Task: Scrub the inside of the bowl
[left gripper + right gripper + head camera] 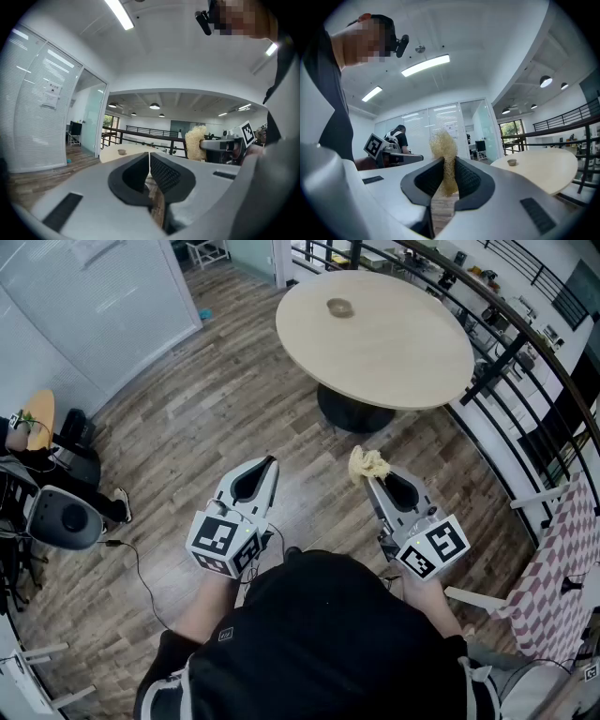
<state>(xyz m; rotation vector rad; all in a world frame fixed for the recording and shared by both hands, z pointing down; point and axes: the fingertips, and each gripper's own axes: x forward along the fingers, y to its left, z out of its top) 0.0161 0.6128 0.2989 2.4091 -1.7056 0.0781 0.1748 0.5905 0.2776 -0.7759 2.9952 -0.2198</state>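
A small brown bowl (pixel 339 307) sits on the round pale wooden table (pixel 412 362), far ahead of both grippers; it also shows as the bowl (pixel 122 151) and the bowl (pixel 512 162). My right gripper (pixel 369 474) is shut on a yellow fibrous scrubber (pixel 367 463), which sticks up between its pads as the scrubber (pixel 445 157). My left gripper (pixel 270 462) is held level beside it, shut with nothing between its jaws. Both hover over the wood floor, short of the table.
The table stands on a black pedestal base (pixel 352 412). A black railing (pixel 511 343) curves round behind it. Glass office walls (pixel 84 306) lie to the left, with a chair and cables (pixel 66 512) on the floor. A checkered cloth (pixel 553 568) is at right.
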